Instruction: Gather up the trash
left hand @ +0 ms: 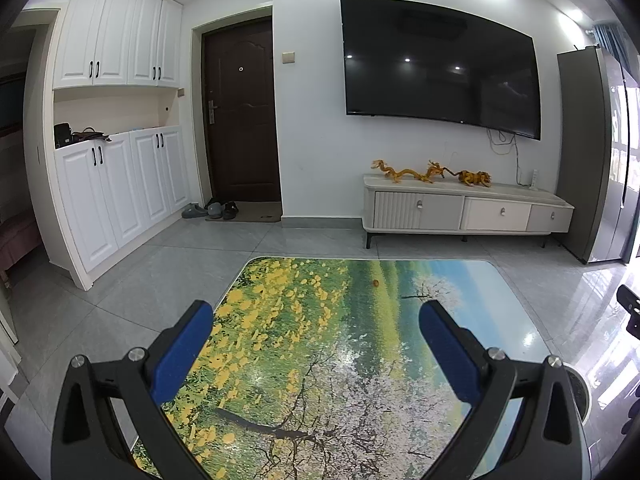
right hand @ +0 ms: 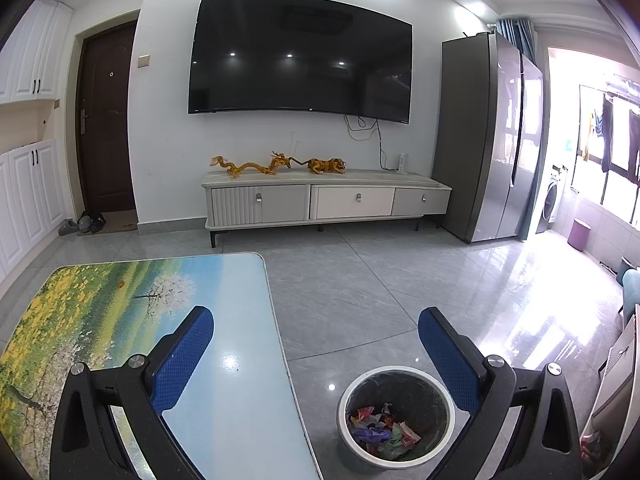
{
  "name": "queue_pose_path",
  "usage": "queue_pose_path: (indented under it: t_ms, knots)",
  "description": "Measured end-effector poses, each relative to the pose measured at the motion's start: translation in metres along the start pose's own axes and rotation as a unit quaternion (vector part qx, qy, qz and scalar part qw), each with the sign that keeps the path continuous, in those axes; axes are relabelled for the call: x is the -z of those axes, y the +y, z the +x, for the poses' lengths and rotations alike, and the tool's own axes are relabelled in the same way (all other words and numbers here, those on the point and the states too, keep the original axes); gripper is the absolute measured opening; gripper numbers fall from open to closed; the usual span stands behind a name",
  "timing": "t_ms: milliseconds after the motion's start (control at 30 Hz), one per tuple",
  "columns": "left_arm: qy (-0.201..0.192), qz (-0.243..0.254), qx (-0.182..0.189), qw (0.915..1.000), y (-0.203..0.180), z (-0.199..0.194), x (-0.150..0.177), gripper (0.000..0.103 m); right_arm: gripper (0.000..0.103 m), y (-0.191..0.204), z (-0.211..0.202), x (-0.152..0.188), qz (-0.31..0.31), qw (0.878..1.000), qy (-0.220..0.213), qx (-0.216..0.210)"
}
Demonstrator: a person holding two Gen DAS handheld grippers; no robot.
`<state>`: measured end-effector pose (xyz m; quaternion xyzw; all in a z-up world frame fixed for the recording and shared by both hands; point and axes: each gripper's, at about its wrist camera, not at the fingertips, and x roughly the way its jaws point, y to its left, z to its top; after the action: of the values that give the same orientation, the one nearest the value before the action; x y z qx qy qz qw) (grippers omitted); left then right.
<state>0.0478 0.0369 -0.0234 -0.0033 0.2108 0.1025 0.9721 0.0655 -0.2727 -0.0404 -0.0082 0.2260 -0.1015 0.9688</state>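
1. The left claw [left hand: 316, 316] hangs over the printed tabletop [left hand: 360, 380] with its blue pads spread wide and nothing between them.
2. The right claw [right hand: 316, 320] is likewise agape and empty, poised above the tabletop's right edge and the grey floor [right hand: 360, 280] beside it.
3. The trash bin [right hand: 396, 416] stands on the floor just beside the tabletop, below the right claw. It already holds crumpled wrappers [right hand: 384, 428] in mixed colours, lying loose at the bottom.
4. One small orange scrap [left hand: 376, 282] lies on the far part of the tabletop, well apart from both claws. It is too small to tell what it is; it may be the only trash left there.
5. Judged by its look, the scrap is light and probably soft or crumbly, so it should need only a gentle pinch. On the glossy tabletop it could skid away from a closing pad.
6. The best hold is likely straight across its middle, pads lowered to touch the surface on either side before closing.
7. Once gripped, it is best carried low to the bin, since so light a bit could drop out.
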Motion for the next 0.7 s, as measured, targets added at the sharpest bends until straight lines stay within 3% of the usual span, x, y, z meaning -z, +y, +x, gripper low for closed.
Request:
queue_pose_path:
  t_ms: [700]
  knots:
    - [0.000, -0.005, 0.007, 1.0000, -0.0006, -0.0008, -0.0001, 0.103, 0.103, -0.0012, -0.0013, 0.0012, 0.000, 1.000, -0.001, 0.001]
